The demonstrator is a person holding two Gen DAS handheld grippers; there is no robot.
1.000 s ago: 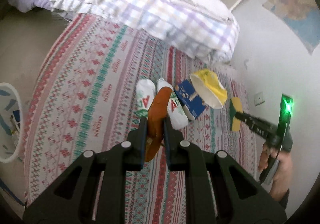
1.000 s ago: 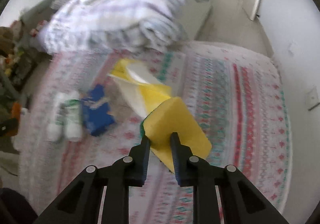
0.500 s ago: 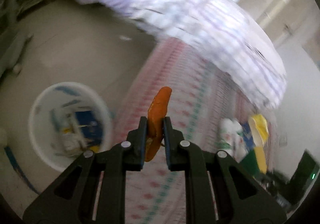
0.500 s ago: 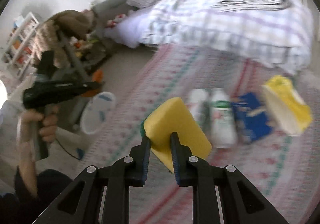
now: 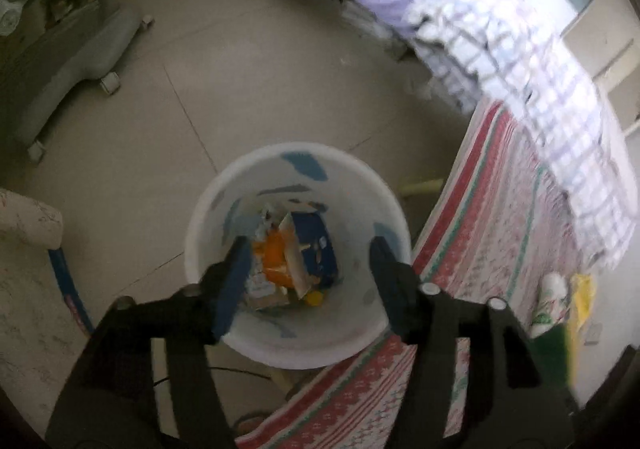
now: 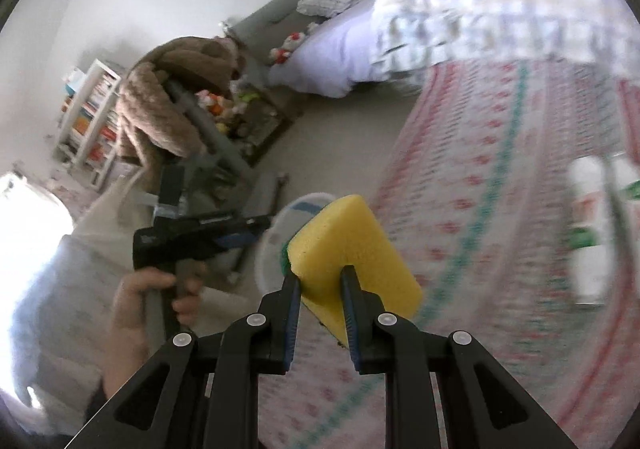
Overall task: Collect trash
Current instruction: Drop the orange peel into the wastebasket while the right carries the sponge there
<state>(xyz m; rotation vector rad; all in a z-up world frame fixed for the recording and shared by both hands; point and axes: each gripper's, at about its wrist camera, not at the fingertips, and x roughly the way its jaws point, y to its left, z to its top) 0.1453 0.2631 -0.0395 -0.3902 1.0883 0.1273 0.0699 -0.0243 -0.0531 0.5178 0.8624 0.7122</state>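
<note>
The left gripper (image 5: 308, 269) is held directly over the white bin (image 5: 298, 345), its jaws spread wide with nothing between them, so that anything let go would fall straight in. Inside the bin an orange piece (image 5: 274, 261) is seen lying against a blue carton (image 5: 316, 249) among other scraps. The bin is stood on the tiled floor (image 5: 224, 61) just beside the edge of the patterned bedspread (image 5: 500, 229), within easy reach of the litter on it.

The right gripper (image 6: 320, 281) is clamped on a yellow sponge (image 6: 352, 249), gripped near its lower end so that most of it juts forward; a green layer appears to be on its underside, though little of it can be seen. In the right wrist view the bin's rim (image 6: 280, 225) is partly hidden behind the sponge, which suggests that the sponge is being carried toward it. The person's left hand (image 6: 152, 305) is seen wrapped around the other tool's handle.

Farther off, white bottles (image 6: 592, 233) and a yellow bag (image 5: 582, 301), blurred in both views, lie on the bedspread and are judged still to be collected. Beyond them a checked blanket (image 5: 532, 89) is draped over the bed.
</note>
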